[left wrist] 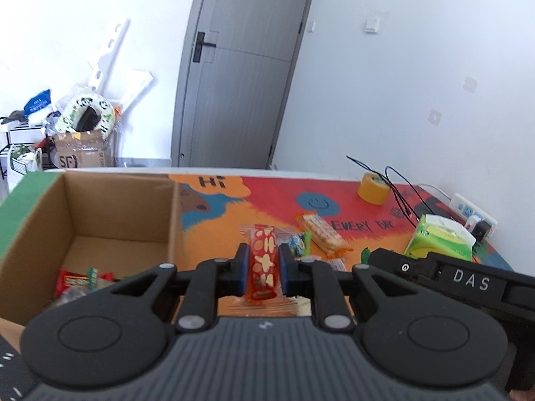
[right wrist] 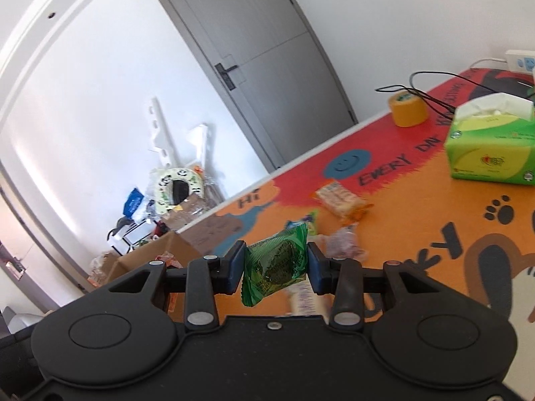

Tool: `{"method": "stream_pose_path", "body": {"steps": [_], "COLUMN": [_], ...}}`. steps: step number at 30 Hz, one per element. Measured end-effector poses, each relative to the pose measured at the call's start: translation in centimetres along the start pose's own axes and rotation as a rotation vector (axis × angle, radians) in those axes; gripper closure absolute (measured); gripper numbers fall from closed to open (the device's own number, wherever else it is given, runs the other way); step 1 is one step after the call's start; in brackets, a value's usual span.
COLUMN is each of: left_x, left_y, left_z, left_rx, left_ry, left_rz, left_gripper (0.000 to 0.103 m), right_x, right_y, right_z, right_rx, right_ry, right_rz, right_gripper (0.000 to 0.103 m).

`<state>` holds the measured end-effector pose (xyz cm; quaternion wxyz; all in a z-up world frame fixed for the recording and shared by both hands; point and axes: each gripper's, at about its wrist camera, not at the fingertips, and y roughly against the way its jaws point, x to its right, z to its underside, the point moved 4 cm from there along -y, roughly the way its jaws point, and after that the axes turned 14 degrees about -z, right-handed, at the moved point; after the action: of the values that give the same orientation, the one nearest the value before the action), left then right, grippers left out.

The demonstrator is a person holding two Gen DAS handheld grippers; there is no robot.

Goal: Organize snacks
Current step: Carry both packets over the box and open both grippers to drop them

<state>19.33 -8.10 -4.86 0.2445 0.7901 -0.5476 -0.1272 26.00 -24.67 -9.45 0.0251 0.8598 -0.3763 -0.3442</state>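
bright printed table [left wrist: 384, 234]: left gripper [left wrist: 262, 269] clamps a light, crinkly red snack bar [left wrist: 264, 260] mid-length; right gripper [right wrist: 276, 267] pinches a soft green packet [right wrist: 276, 264] across its middle.

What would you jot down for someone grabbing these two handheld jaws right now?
Left gripper: shut on a red snack packet, lifted beside the cardboard box.
Right gripper: shut on a green snack packet, held above the table.
Done: some wrappers already lie in the box.
Left: drop both packets in, then collect the cracker pack and other loose sweets.
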Motion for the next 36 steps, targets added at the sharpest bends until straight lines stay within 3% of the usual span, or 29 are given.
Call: {"method": "stream_pose_path", "body": {"steps": [10, 23, 26, 30, 32, 35, 36], "left_x": [-4.1, -9.8, -11.4, -13.1, -13.7, -14.1, -14.2], "left_y": [1.3, 0.9, 0.7, 0.8, 1.0, 1.1, 1.1], "left_z": [-0.9, -0.5, -0.3, -0.1, 0.0, 0.0, 0.1], "left_rx": [0.026, -0.012, -0.03, -0.033, -0.026, -0.024, -0.026], "left_ry": [0.038, 0.108, 0.123, 0.144, 0.153, 0.163, 0.165], "left_rz": [-0.049, -0.141, -0.16, -0.198, -0.205, -0.203, -0.201], "left_gripper": [0.095, 0.09, 0.08, 0.05, 0.042, 0.034, 0.031], "right_x": [-3.7, -8.0, -9.2, -10.8, -11.4, -11.5, -11.3], "right_y": [-1.3, -4.8, -5.9, -7.0, -7.3, -7.3, -7.1], "right_z": [0.7, 2.5, 3.1, 3.5, 3.6, 3.5, 3.5], "right_rx": [-0.015, -0.099, -0.124, -0.143, -0.144, -0.15, -0.146], "right_ry": [0.035, 0.069, 0.083, 0.089, 0.093, 0.102, 0.099], "right_rz": [-0.063, -0.148, -0.164, -0.209, -0.241, -0.241, -0.231], "right_gripper": [0.064, 0.064, 0.063, 0.061, 0.06, 0.043, 0.042]}}
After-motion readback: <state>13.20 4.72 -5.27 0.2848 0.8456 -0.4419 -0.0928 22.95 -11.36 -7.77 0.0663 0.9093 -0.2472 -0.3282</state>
